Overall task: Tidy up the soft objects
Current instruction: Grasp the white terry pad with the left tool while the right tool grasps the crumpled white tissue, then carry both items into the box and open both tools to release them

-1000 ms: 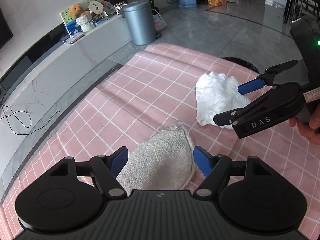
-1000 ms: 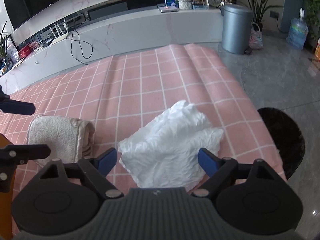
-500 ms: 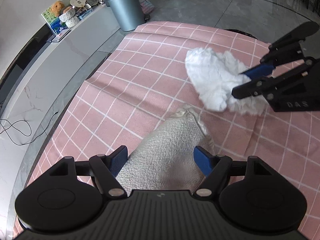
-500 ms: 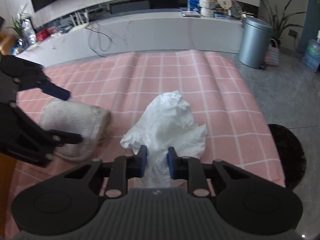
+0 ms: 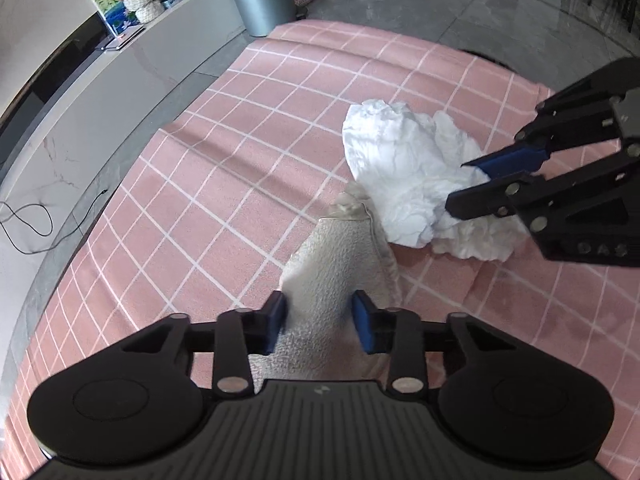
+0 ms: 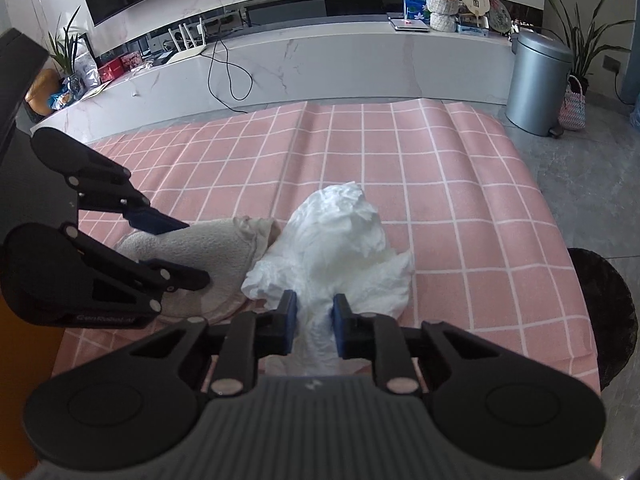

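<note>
A beige terry towel (image 5: pixel 340 256) lies on the pink checked tablecloth (image 5: pixel 224 168). My left gripper (image 5: pixel 320 320) is shut on its near end, bunching it between the blue pads. The towel also shows in the right wrist view (image 6: pixel 208 248), with the left gripper (image 6: pixel 176 248) on it. A crumpled white cloth (image 5: pixel 408 168) lies just right of the towel, touching it. My right gripper (image 6: pixel 314 322) is shut on the near part of the white cloth (image 6: pixel 340 240); it also shows in the left wrist view (image 5: pixel 472 184).
The tablecloth's (image 6: pixel 400 152) far and right edges drop to a grey tiled floor. A grey bin (image 6: pixel 538 80) stands beyond the far right corner. A white marble TV bench (image 6: pixel 280 64) with cables runs along the back. A dark round mat (image 6: pixel 604 312) lies at right.
My left gripper has closed on the beige towel, which is now pinched up. My right gripper stays shut on the white cloth, which has drawn closer to the towel.
</note>
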Tool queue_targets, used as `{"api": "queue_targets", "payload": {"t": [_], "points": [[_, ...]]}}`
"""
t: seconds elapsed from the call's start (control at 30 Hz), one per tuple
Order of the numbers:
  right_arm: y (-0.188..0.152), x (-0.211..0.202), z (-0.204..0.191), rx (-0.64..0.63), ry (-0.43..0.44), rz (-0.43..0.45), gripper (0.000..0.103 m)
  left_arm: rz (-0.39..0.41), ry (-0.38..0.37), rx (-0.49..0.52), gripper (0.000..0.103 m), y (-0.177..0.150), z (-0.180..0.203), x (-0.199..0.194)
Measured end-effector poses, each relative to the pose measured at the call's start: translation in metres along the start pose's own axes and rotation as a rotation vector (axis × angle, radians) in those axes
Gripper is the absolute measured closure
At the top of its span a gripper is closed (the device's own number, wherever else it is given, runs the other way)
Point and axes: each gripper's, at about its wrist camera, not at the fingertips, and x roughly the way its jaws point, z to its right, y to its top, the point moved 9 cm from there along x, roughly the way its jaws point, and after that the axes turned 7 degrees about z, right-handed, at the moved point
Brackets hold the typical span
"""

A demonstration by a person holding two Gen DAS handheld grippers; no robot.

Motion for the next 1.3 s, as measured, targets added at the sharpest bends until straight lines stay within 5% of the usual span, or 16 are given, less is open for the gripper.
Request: {"api": "queue_targets", "payload": {"t": [0.23, 0.8, 1.1, 1.3], "points": [[0.000, -0.012, -0.001, -0.007, 0.021, 0.021, 0.085, 0.081, 0.030, -0.181, 0.080, -0.007, 0.004, -0.028], [-0.007, -0.129, -0.057, -0.082, 0.065, 0.189, 0.086, 0.353, 0.067, -0.524, 0.081, -0.041, 0.011, -0.179], [-0.007, -0.188, -0.133, -0.145, 0.189, 0.247, 0.085, 0.475, 0.122, -0.642, 0.081, -0.081, -0.013, -0.271], [-0.004, -0.205, -0.207, -0.196, 0.320, 0.250, 0.086, 0.455, 0.214, -0.740, 0.081, -0.125, -0.042, -0.303]]}}
